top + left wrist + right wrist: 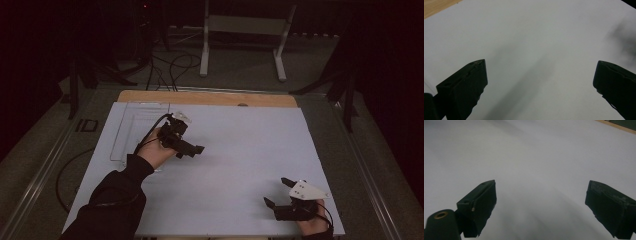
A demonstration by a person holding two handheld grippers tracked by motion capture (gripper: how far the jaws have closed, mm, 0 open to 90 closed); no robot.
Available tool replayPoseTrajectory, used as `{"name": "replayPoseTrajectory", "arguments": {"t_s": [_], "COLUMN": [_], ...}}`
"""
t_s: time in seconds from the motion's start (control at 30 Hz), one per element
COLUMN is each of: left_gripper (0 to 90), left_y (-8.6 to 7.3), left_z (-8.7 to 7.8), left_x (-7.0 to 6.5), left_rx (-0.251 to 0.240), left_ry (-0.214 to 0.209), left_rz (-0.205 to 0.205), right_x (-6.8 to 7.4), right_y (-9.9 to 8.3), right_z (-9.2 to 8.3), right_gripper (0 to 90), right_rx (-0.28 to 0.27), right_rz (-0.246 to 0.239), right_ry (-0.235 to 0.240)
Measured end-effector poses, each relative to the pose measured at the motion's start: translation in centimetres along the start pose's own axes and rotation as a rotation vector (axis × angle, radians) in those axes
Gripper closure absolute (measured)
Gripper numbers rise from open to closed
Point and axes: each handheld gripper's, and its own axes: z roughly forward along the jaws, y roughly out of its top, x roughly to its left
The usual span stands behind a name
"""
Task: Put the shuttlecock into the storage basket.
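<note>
the left gripper (192, 150) is held in a hand (157, 150) over the left-centre of the white sheet (240, 145) that covers the table, its tips pointed toward the middle; in the left gripper view its jaws are seen spread wide with only bare white surface between them, so nothing is gripped. the right gripper (278, 192) is held low near the front right corner of the sheet, a grey three-cornered plate (306, 189) carried on top, and its jaws too are spread wide and empty, as is confirmed in the right gripper view. a clear plastic tray (131, 131) is laid on the sheet just behind and to the left of the left hand, nearest to that gripper and untouched by its jaws. no brand, label or legible writing can be made out on the grippers, tray or sheet. a strip of wooden tabletop (210, 98) is left bare along the far edge
</note>
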Motion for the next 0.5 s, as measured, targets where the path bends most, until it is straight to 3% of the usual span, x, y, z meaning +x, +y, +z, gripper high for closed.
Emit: {"name": "replayPoseTrajectory", "arguments": {"t_s": [0.5], "left_gripper": [0.2], "left_y": [-1.02], "left_z": [1.08], "left_x": [-1.06], "left_rx": [0.008], "left_ry": [-0.040], "left_rz": [0.036], "right_x": [0.06], "right_y": [0.02], "right_z": [-0.01], "right_gripper": [10.1], "right_rx": [0.002], "right_rz": [0.001], "right_ry": [0.000]}}
